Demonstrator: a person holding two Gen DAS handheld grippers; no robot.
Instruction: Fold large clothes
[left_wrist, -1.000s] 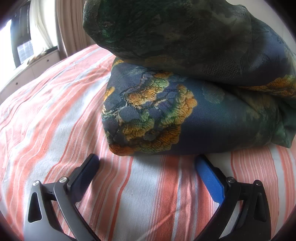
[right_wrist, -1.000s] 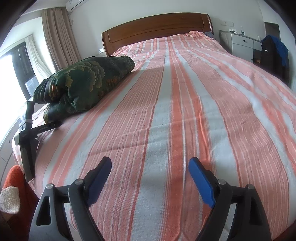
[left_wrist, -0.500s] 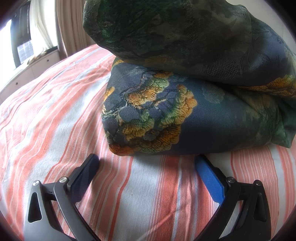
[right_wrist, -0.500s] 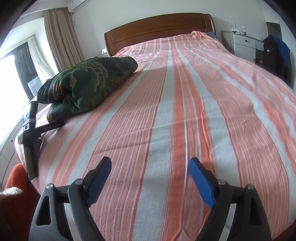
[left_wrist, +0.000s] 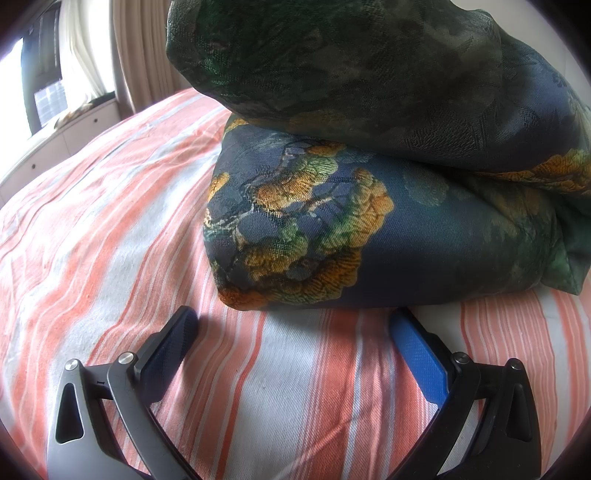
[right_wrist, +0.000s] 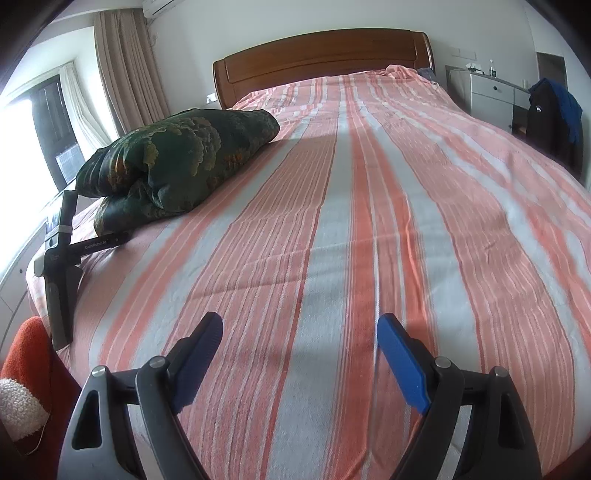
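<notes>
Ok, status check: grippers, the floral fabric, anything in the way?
Left gripper open, empty, just short of the folded floral bundle. Right gripper open, empty, over bare striped bedspread. Nothing in the way.

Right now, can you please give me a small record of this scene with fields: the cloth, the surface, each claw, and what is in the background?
cloth: dark blue-green floral padded bundle, folded in a stack of two thick layers, near the bed's left edge
surface: orange and white striped bed sheet, mostly bare
left claw: open, holding nothing, just in front of the bundle's lower layer
right claw: open, holding nothing, over bare sheet
background: brown wooden headboard, beige curtains, white drawer cabinet
</notes>
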